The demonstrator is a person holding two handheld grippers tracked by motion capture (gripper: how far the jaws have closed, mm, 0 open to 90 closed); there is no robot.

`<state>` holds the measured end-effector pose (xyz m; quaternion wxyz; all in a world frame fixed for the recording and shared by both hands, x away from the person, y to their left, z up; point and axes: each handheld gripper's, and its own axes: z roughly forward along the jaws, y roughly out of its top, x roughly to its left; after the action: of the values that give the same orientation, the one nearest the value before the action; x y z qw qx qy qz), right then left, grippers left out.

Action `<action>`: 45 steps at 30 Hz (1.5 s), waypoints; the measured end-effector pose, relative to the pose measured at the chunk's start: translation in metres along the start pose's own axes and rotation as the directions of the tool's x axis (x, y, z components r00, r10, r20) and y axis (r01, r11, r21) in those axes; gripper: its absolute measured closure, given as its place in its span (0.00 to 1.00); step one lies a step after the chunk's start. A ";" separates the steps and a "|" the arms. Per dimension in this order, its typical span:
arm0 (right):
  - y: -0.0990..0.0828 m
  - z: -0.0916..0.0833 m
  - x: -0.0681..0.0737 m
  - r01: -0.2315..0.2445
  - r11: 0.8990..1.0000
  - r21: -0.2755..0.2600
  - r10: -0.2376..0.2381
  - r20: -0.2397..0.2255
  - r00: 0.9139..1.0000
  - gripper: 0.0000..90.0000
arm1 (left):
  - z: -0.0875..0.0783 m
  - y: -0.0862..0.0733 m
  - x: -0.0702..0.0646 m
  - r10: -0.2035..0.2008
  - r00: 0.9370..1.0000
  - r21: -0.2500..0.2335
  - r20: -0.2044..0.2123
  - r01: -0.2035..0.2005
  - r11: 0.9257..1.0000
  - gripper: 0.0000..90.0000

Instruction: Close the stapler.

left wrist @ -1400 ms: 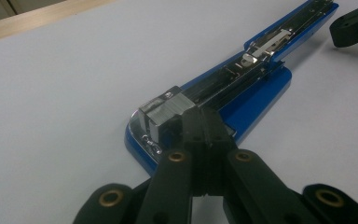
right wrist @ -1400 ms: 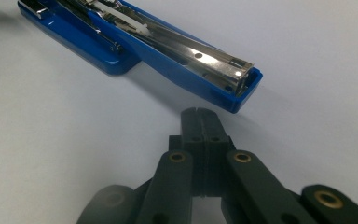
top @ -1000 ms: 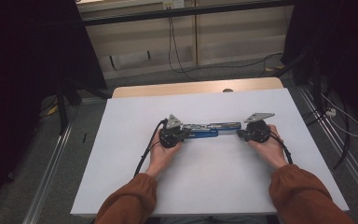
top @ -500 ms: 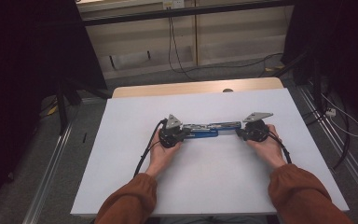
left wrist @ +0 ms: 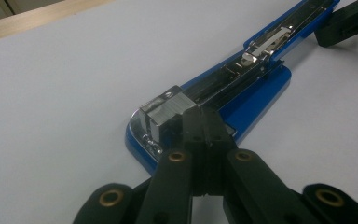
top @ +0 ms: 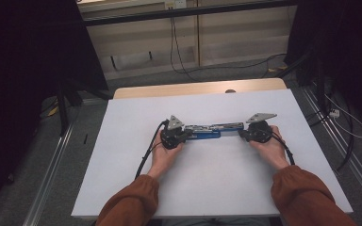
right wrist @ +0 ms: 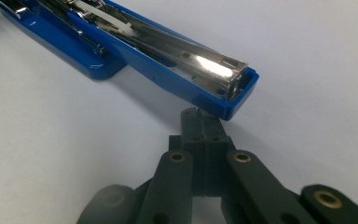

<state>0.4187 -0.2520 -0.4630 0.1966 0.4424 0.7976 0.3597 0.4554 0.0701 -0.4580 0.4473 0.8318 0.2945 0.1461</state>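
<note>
Your opened blue stapler point(top: 210, 131) lies flat at the centre of the frame on the white table point(top: 122, 155), with your left gripper point(top: 187, 135) and right gripper point(top: 242, 133) both clenched empty, tips meeting its opposite ends.

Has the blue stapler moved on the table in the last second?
No. The stapler lies opened flat in the same spot on the white table, level with the wooden strip at the far edge.
</note>
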 end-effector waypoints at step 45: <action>0.003 -0.007 0.000 -0.035 0.988 -0.149 0.034 -0.003 0.999 1.00 | 0.000 0.000 0.000 0.001 1.000 -0.002 -0.006 -0.001 1.000 1.00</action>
<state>0.4161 -0.2532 -0.4558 0.2226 0.4401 0.7608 0.4218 0.4551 0.0701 -0.4581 0.4471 0.8311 0.2951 0.1491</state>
